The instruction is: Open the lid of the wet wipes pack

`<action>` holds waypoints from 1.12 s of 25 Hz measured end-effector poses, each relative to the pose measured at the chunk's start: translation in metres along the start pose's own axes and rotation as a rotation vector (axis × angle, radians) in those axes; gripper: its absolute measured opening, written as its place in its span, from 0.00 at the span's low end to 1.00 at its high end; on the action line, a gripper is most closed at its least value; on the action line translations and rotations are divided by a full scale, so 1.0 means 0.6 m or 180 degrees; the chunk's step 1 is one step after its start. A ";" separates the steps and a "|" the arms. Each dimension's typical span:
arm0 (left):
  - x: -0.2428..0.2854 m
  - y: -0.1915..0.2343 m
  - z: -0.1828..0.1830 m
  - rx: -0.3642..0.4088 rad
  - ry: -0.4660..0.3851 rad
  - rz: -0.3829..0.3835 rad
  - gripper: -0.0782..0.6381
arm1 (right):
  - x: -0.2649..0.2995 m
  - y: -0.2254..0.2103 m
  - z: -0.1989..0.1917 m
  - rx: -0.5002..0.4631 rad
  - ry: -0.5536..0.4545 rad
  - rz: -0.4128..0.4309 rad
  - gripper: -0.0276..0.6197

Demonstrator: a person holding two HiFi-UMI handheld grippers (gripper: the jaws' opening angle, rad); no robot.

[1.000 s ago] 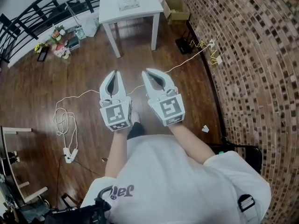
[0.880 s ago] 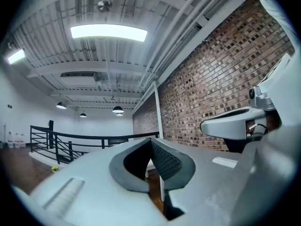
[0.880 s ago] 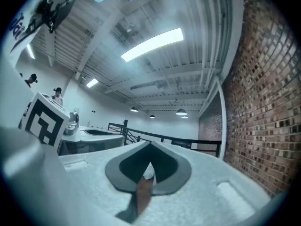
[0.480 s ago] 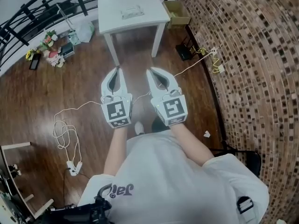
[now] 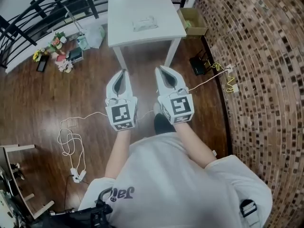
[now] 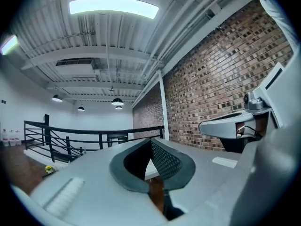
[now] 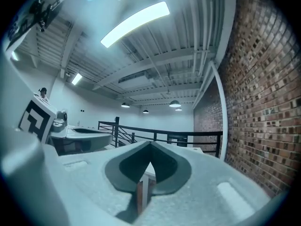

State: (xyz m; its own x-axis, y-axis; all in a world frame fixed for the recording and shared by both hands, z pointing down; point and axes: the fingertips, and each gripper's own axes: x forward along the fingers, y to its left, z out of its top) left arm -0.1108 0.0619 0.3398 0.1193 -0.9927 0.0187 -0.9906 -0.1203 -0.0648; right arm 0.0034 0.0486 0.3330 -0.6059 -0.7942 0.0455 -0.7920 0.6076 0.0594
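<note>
The wet wipes pack [image 5: 145,23] lies flat on a white table [image 5: 124,13] at the far end of the head view. My left gripper [image 5: 123,72] and right gripper [image 5: 159,69] are held side by side over the wooden floor, short of the table's near edge and pointing at it. Both are shut, tips touching, with nothing between them. In the left gripper view the left gripper [image 6: 151,141] has its pads meeting, and the right gripper's body [image 6: 233,125] shows beside it. The right gripper view shows the right gripper [image 7: 150,145] shut too.
A cardboard box [image 5: 192,21] stands right of the table by the brick wall [image 5: 256,56]. A black device [image 5: 197,65] and a yellow cable [image 5: 227,78] lie near the wall. A white cord with a power strip [image 5: 76,175] trails at left. Flowers and bags [image 5: 61,51] sit by the railing.
The person has walked toward the table: it and the wipes pack now sit closer and lower in the head view. Both grippers travelled forward together, still shut.
</note>
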 end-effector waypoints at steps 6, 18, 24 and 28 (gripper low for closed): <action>0.169 -0.001 0.048 0.0130 -0.0151 0.0048 0.13 | 0.135 -0.134 0.050 -0.0020 -0.0285 0.0001 0.03; 0.380 -0.010 -0.021 0.0091 0.0200 0.0115 0.13 | 0.291 -0.291 -0.041 0.0160 0.0023 0.0048 0.03; 0.467 0.048 -0.049 0.0015 0.0262 0.0143 0.13 | 0.389 -0.300 -0.075 0.0146 0.0204 0.0113 0.03; 0.554 0.082 -0.061 -0.0049 0.0283 0.0039 0.13 | 0.472 -0.324 -0.079 0.0052 0.0288 0.0100 0.03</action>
State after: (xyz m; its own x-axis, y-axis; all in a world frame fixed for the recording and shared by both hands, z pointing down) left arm -0.1226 -0.2736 0.3793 0.1015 -0.9891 0.1065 -0.9929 -0.1073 -0.0503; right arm -0.0106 -0.2941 0.3817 -0.6218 -0.7710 0.1372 -0.7742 0.6316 0.0403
